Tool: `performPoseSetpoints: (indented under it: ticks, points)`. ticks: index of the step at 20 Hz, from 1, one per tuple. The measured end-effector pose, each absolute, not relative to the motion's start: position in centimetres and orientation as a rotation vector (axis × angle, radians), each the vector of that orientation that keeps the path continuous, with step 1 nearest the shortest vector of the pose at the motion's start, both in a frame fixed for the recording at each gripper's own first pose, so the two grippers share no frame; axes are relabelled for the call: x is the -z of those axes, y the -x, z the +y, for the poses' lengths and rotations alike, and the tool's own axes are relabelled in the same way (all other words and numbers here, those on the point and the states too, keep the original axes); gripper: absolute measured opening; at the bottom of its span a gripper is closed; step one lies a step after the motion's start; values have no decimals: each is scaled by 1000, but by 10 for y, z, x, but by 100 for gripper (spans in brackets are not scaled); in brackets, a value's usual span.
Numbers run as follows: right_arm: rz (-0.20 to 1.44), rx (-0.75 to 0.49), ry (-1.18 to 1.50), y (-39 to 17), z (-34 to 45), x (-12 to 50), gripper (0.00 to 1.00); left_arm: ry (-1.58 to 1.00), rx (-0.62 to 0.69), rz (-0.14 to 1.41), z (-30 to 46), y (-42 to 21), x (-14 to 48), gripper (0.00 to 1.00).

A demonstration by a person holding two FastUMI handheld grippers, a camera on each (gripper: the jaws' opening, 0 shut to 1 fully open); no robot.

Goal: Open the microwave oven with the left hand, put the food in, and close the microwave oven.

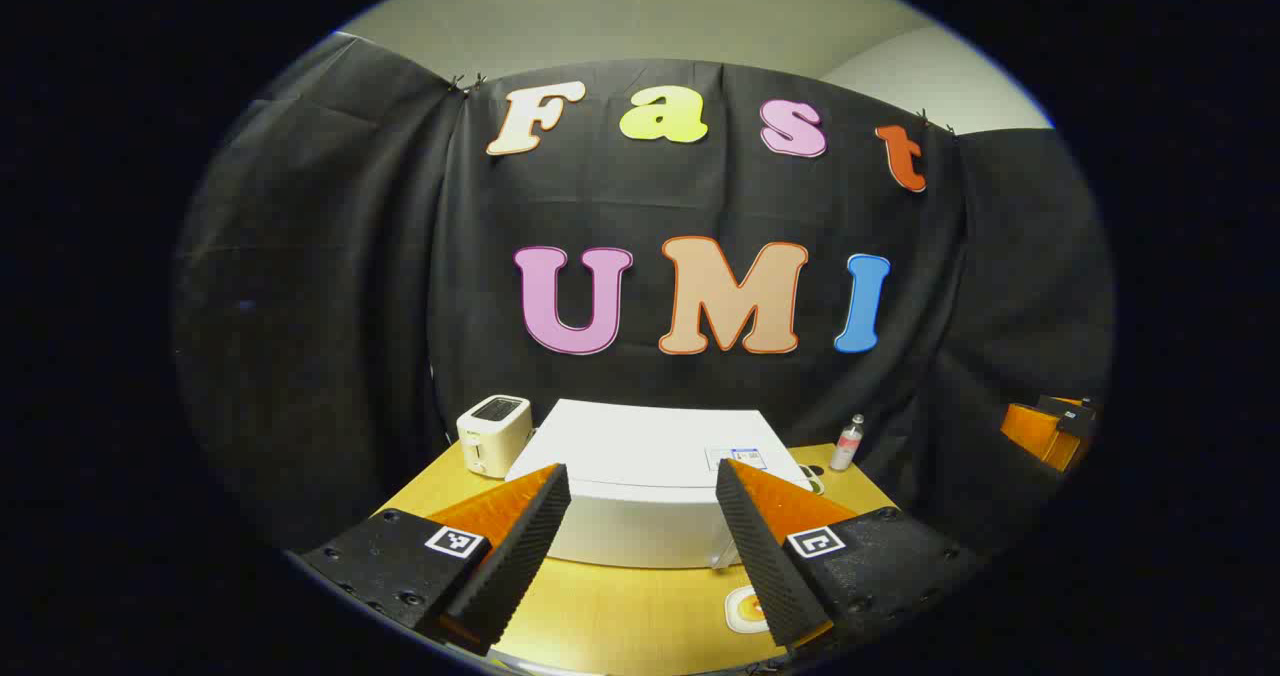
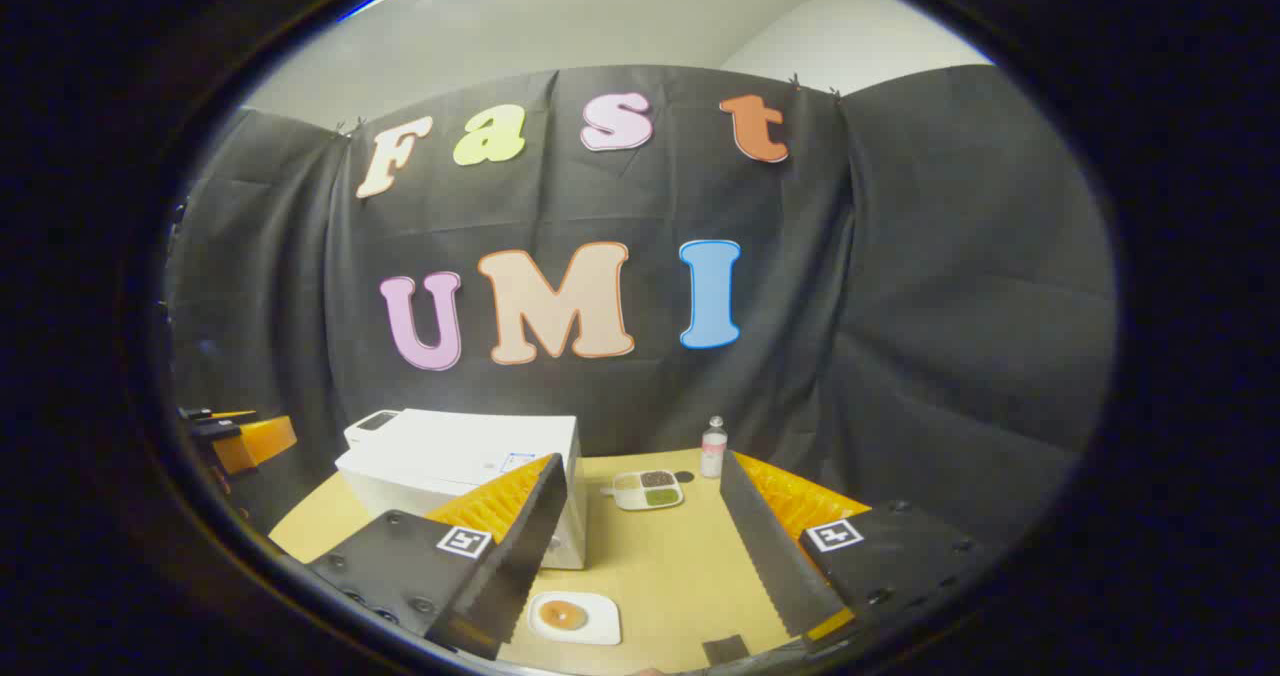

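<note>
Both my grippers (image 1: 640, 481) (image 2: 640, 471) gape empty; white boxy microwave oven (image 1: 640, 456) closed; next, left reaches its door.

One microwave (image 1: 640, 481), one toaster (image 1: 492, 434), one bottle (image 2: 713, 448), two dishes (image 2: 575, 617)

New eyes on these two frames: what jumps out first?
The white microwave sits mid-table, its door closed, dead ahead between the fingers of the open left gripper. In the right gripper view, a small plate with a round brown pastry lies on the yellow table just in front of the open right gripper. A white toaster stands left of the microwave, a small bottle near the back.
</note>
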State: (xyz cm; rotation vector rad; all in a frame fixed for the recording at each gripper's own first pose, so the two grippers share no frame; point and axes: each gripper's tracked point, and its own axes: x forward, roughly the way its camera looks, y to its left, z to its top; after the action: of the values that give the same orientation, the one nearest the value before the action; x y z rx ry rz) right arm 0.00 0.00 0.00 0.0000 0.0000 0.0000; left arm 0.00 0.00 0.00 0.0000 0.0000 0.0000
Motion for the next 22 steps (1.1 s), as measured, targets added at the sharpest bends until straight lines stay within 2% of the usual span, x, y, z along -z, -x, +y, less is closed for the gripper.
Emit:
performPoseSetpoints:
  ticks: [2,3,4,7,8,10,12,13,22]
  points:
    - [9,16,-4,3,9,3,91,-21,-12,6,14,-2,2,95]
    - [13,22,-9,5,13,4,98,-32,-17,1,20,-2,0,95]
    - [12,29,-13,5,16,4,92,-43,-19,-7,25,-3,-3,95]
    - [11,61,-24,9,21,3,92,-73,-14,-14,36,-5,-2,94]
    - [12,72,-25,10,22,4,92,-73,-7,-13,38,-6,-1,91]
    - [13,96,-23,12,22,4,92,-63,11,-6,40,-8,4,94]
    - [17,114,-19,12,21,5,91,-55,22,5,42,-11,9,91]
    - [19,120,-17,13,21,5,91,-50,28,7,44,-12,11,94]
    - [54,107,-2,-14,-2,12,92,-20,1,43,36,-22,27,95]
